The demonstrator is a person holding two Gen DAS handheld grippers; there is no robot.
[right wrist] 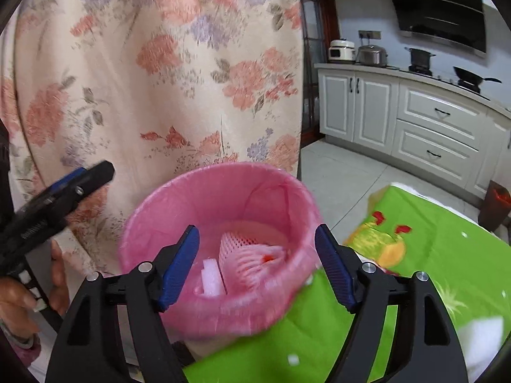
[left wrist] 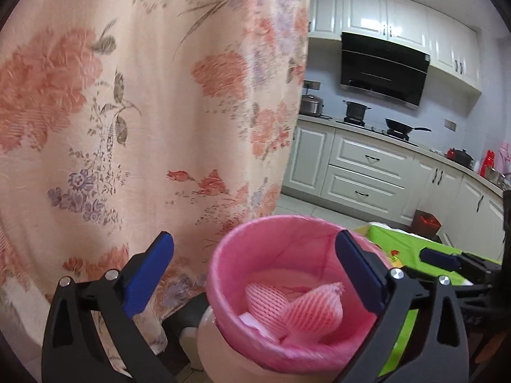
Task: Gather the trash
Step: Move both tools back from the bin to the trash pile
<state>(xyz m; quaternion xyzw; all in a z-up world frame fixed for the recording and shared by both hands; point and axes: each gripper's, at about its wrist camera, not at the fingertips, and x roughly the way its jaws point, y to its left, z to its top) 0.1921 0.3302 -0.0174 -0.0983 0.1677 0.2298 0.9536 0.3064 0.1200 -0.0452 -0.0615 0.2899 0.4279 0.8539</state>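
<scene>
**Both grippers spread over the pink-lined bin**

Pink-lined bin (left wrist: 287, 290) taken as the landmark. Stands on the floor, tight against the edge of a green tablecloth (right wrist: 447, 255) and just in front of a hanging floral curtain (left wrist: 143, 111). Lined with a thin pink bag folded over the rim.

Inside the bin, at the bottom: pink foam fruit netting (left wrist: 303, 312), crumpled, with a small white foam piece (right wrist: 212, 276) lying against it on the side nearer the curtain. A speck of red showing within the netting in the right wrist view.

Left gripper (left wrist: 255, 281) held just above and before the bin's near rim, blue pads wide apart, nothing between them but the view down into the bin; one pad over the curtain side, the other over the rim on the tablecloth side. Gripping nothing.

Right gripper (right wrist: 257, 266) likewise above the near rim, pads well apart, framing the netting below without touching it. Empty too.

Seen from the right wrist, left gripper off to the curtain side of the bin, carried by a hand (right wrist: 19, 300) with pale painted nails.

Beyond the bin, away from the curtain: white kitchen cabinets (left wrist: 367, 172), a black range hood (left wrist: 383, 67), pots on the stove, and a dark red bin (left wrist: 426, 223) on the floor by the cabinets.
</scene>
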